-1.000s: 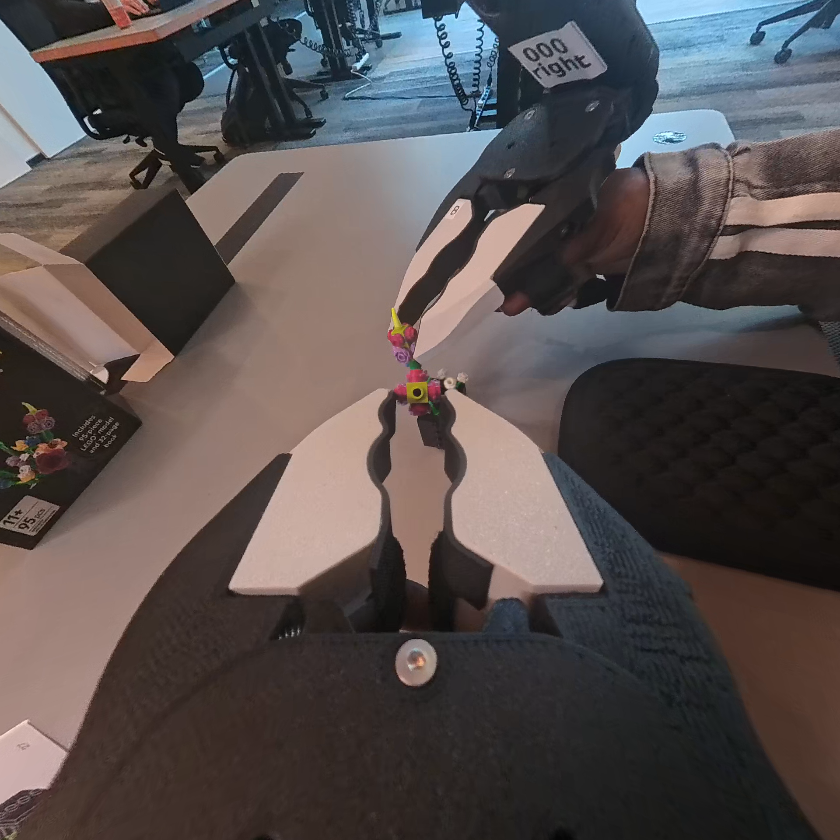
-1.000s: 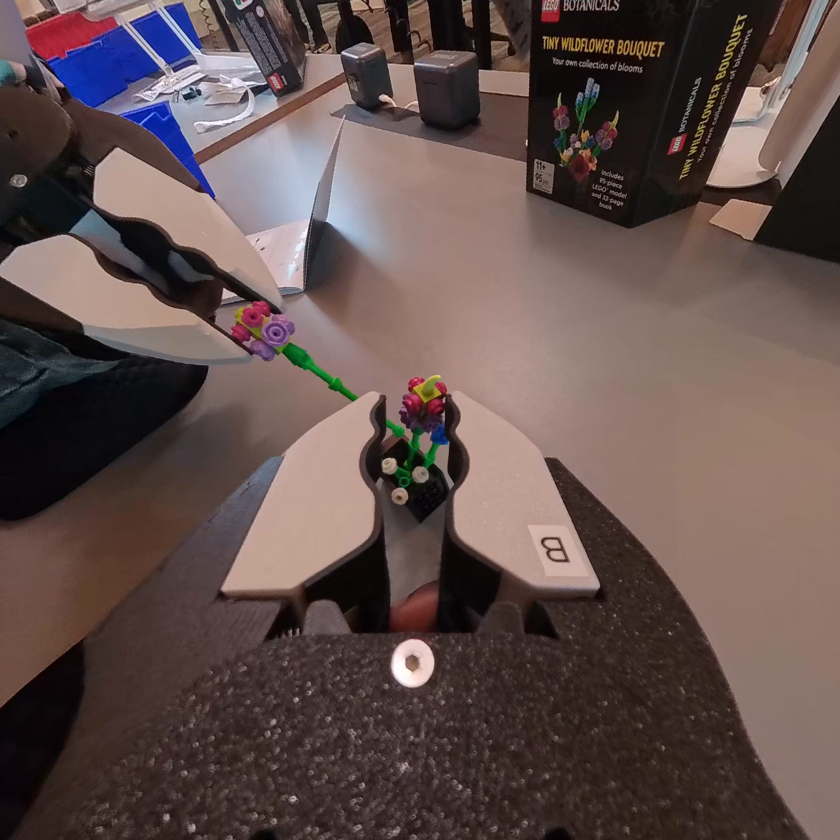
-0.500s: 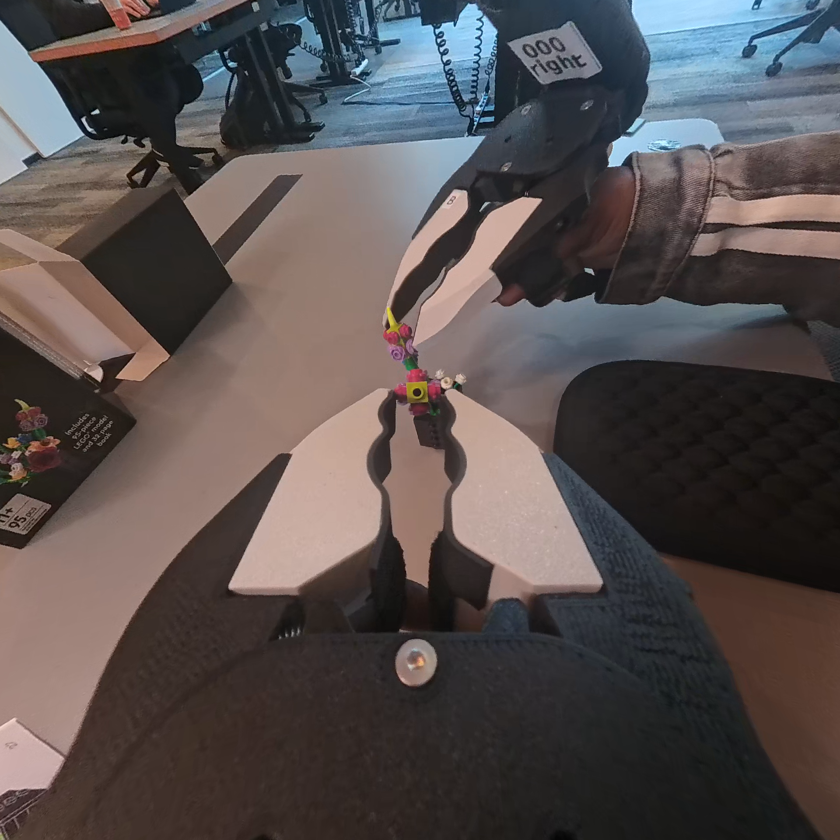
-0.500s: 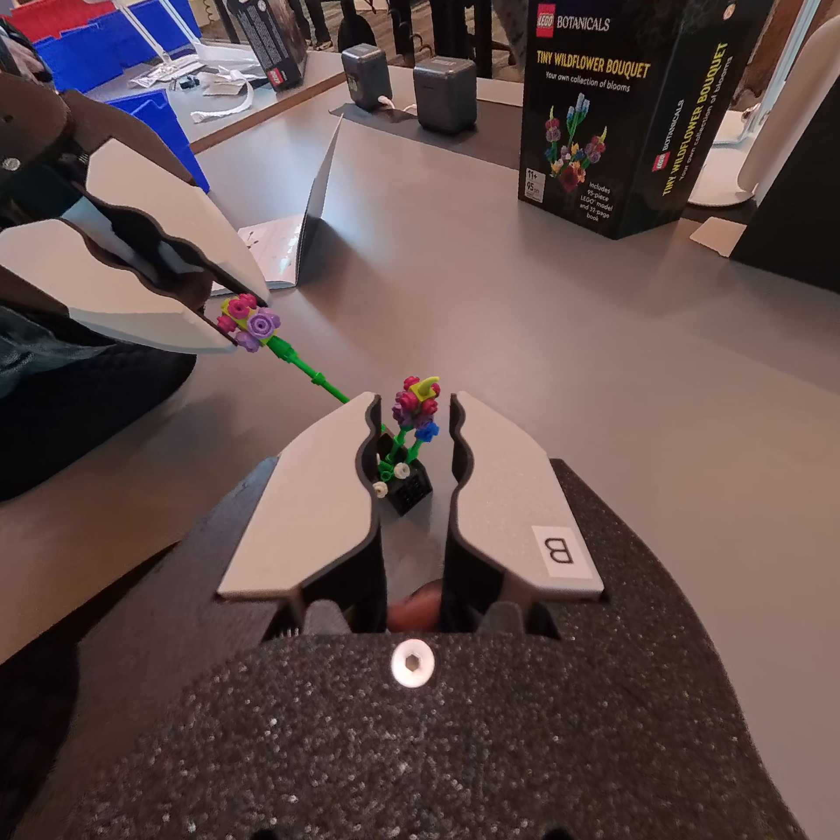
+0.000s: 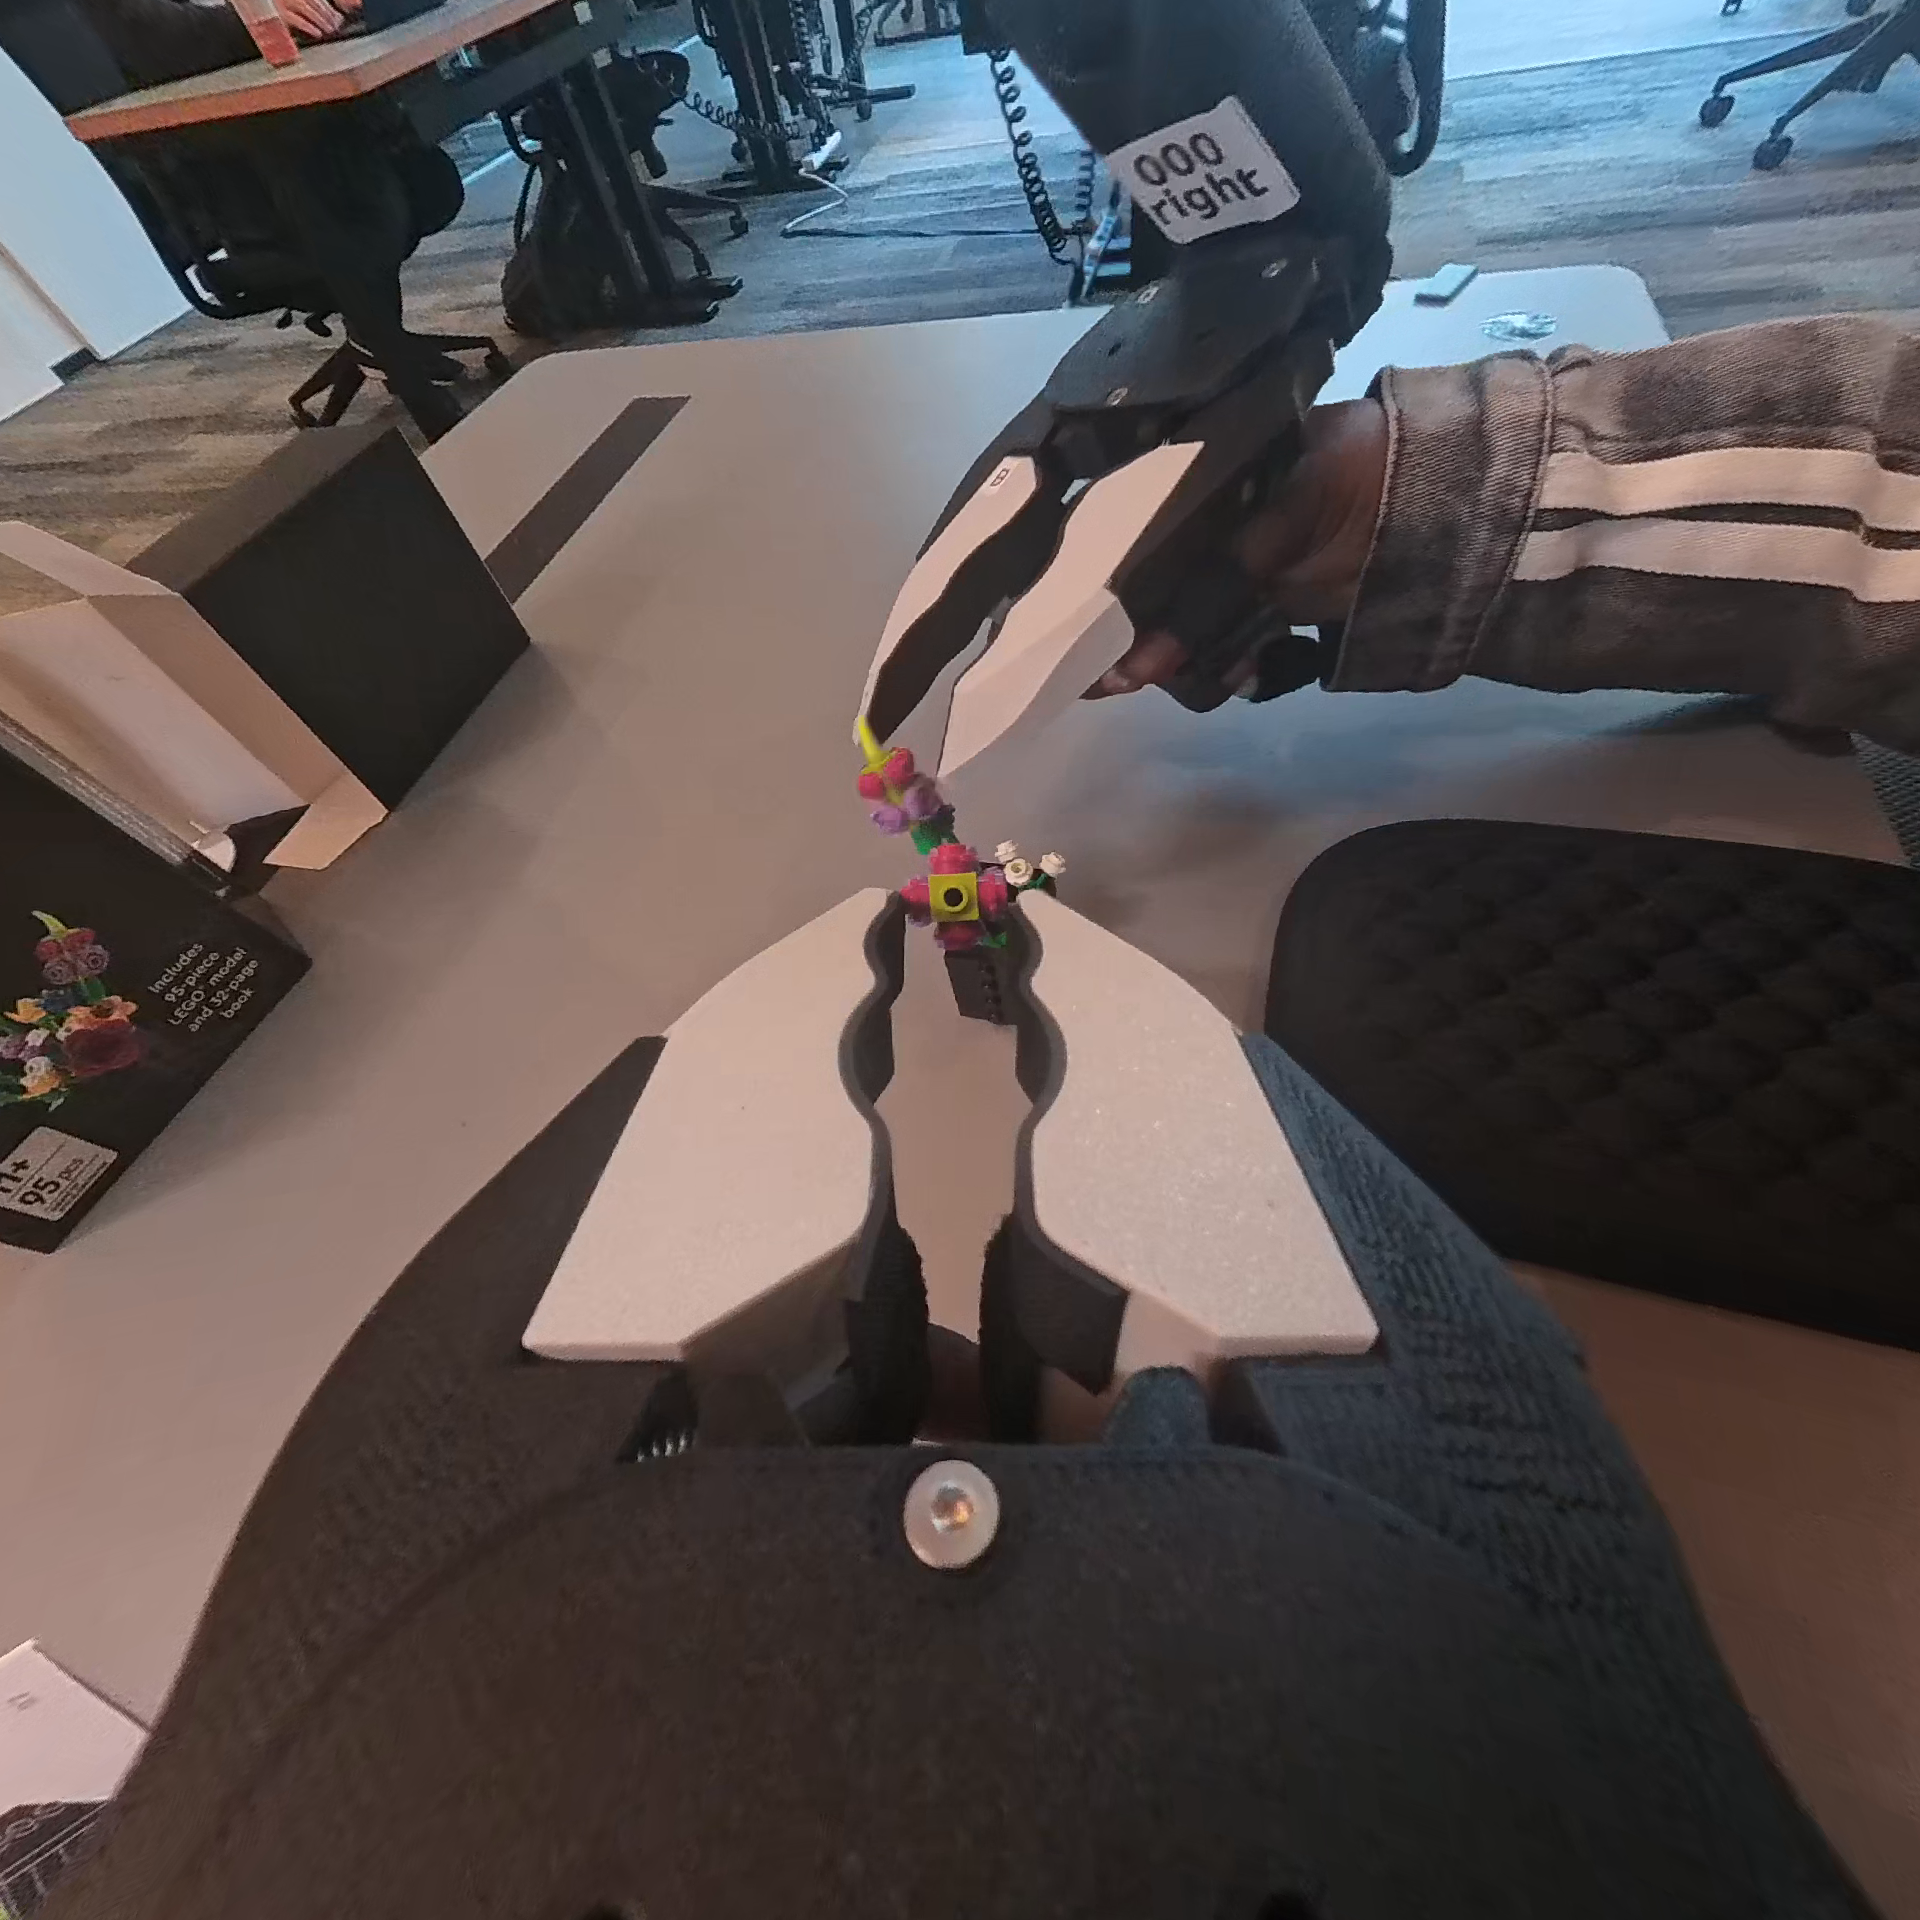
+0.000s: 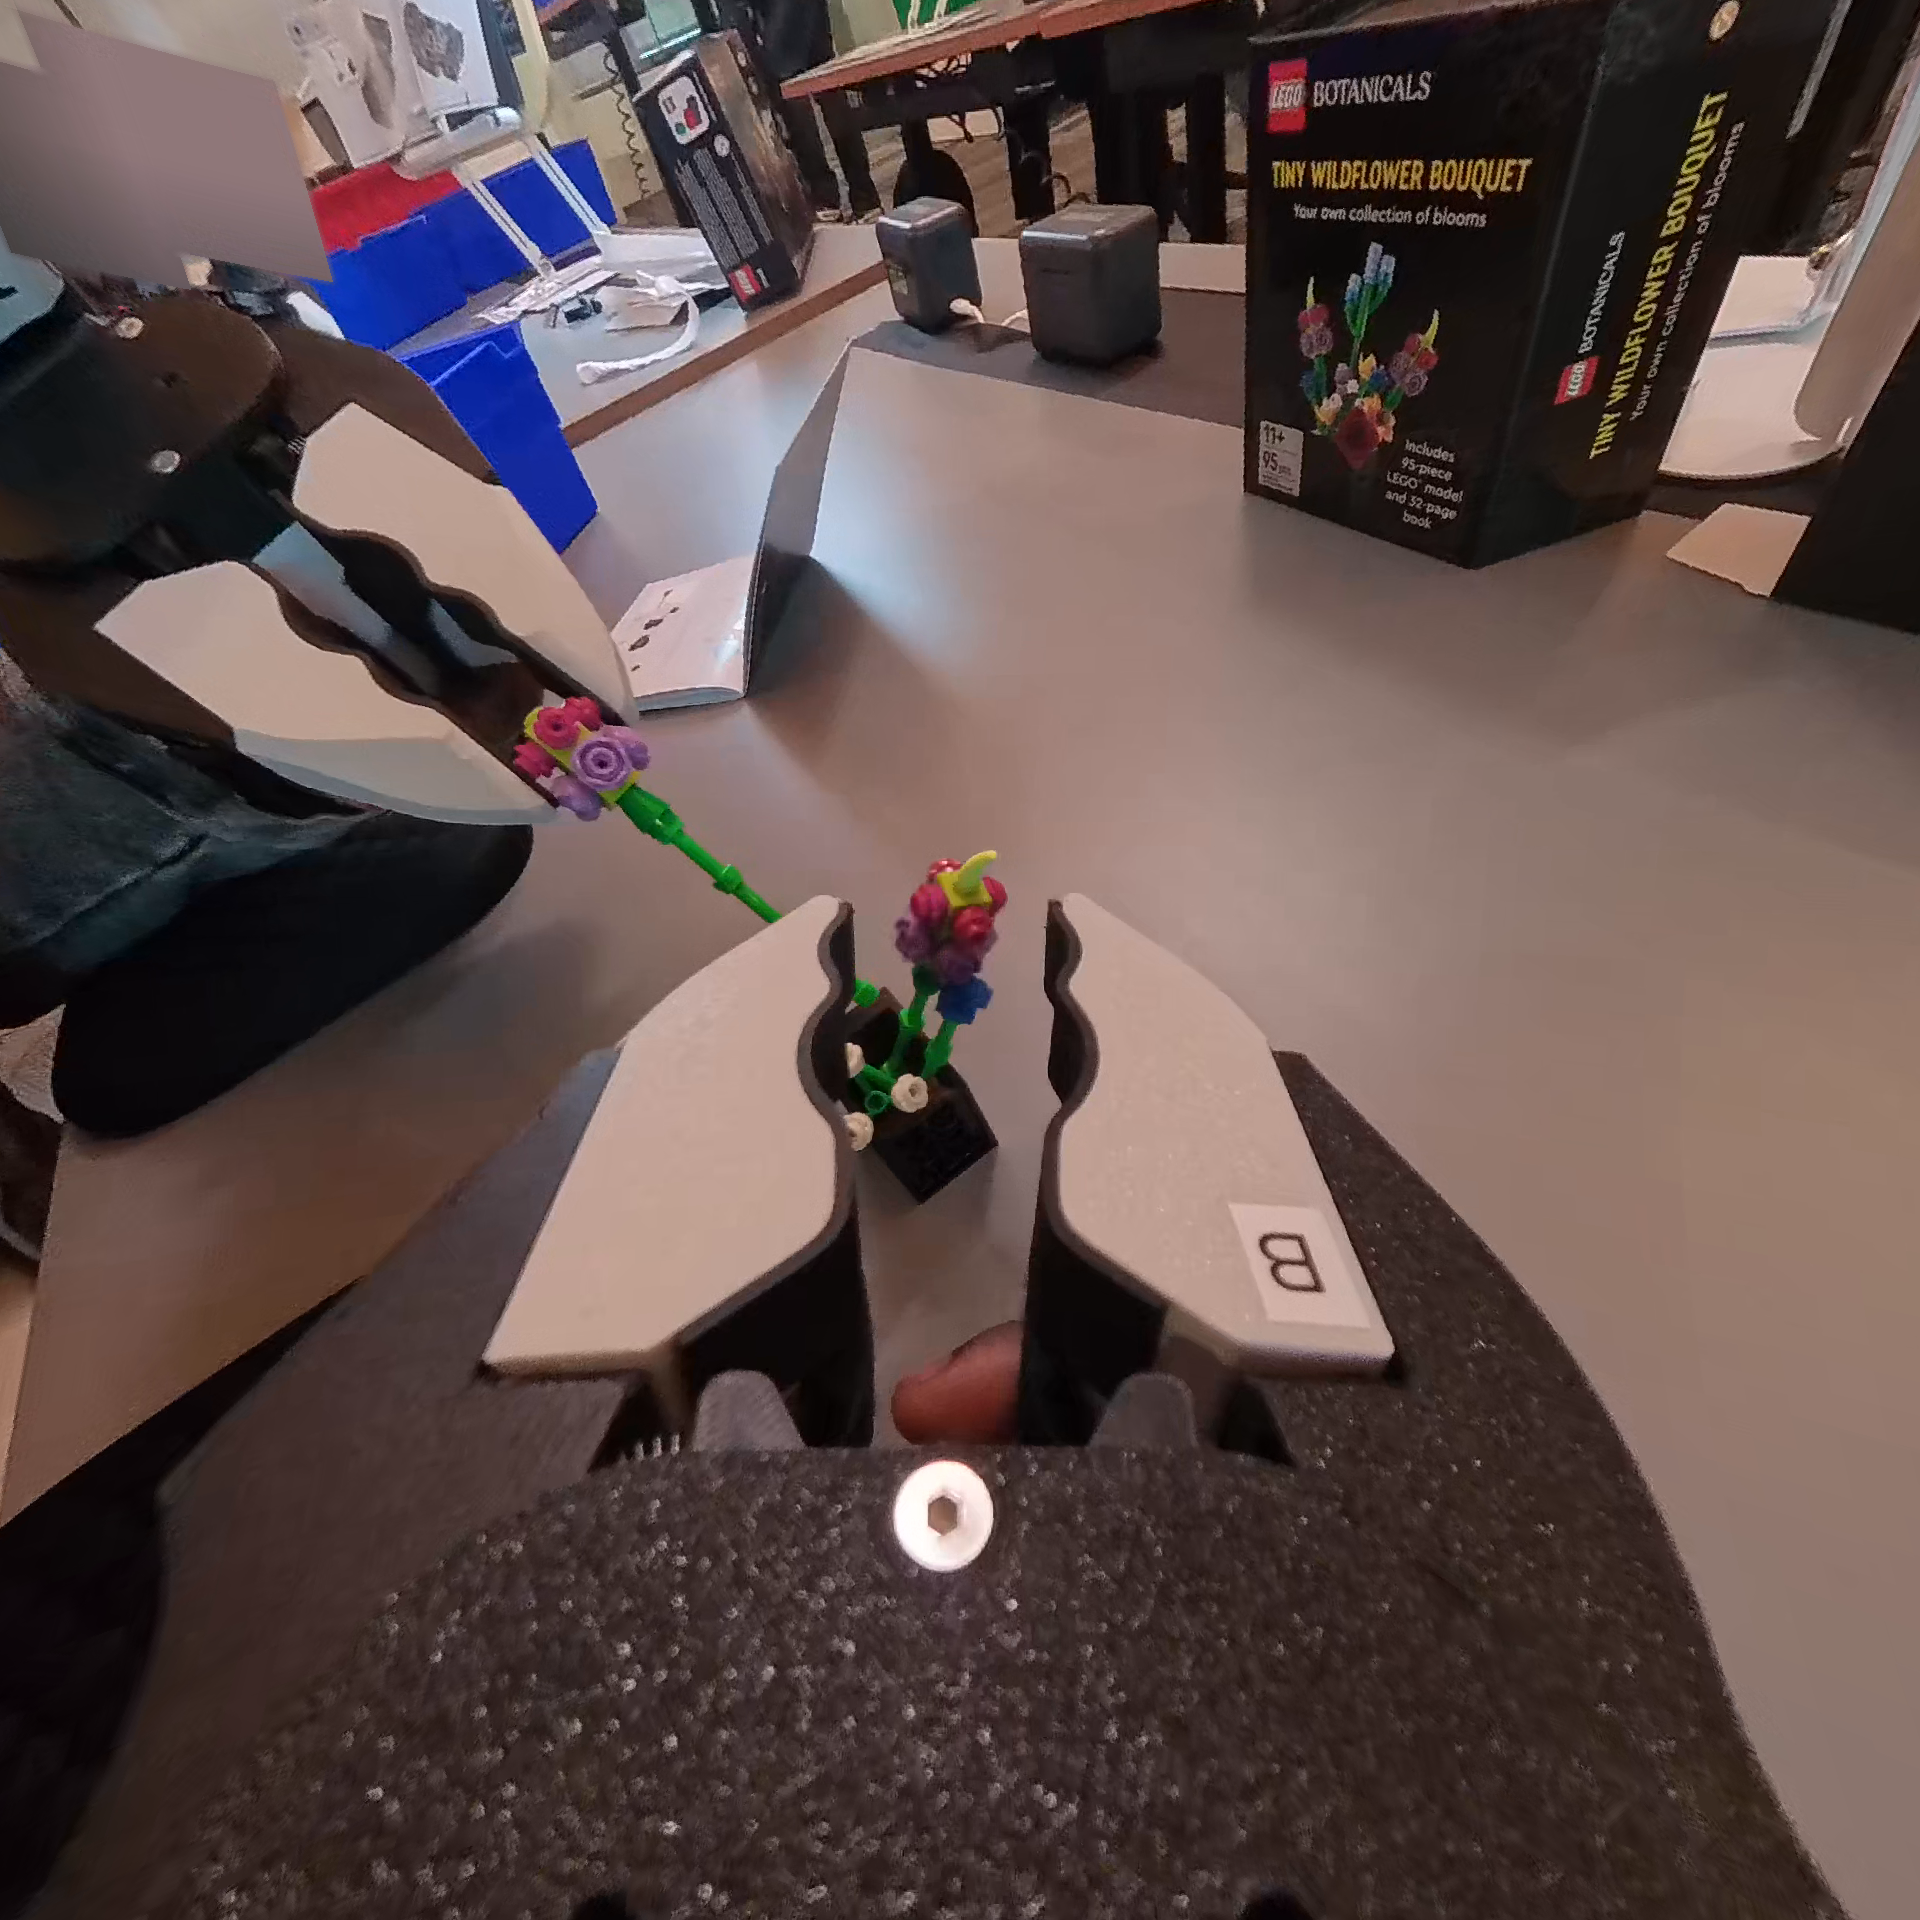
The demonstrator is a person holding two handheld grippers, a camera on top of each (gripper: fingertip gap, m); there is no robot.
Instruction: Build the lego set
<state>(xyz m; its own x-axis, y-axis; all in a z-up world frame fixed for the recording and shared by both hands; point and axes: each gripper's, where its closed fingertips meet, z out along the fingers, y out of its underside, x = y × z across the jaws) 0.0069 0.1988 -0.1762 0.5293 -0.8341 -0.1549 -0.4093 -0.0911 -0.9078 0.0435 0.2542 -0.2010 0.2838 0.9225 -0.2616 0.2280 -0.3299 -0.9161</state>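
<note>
**Bouquet on its black base**

Left gripper point(image 6: 561, 764) pinches the pink-and-purple bloom point(image 6: 587, 756) on a slanting green stem. At centre the bouquet point(image 6: 930, 1013) stands on the grey table point(image 6: 1455, 831): magenta cluster, yellow spike, blue flower, white buds. Right gripper point(image 6: 945, 914) straddles it, jaws apart.

R tool point(image 6: 945, 914) open round lego bouquet point(image 6: 925, 1039).

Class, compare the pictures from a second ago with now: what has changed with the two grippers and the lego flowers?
The right gripper opened, letting go of the upright flower, and drew back slightly. The left gripper stays shut on the head of the slanted stem; the flowers stay planted in the black base.
</note>
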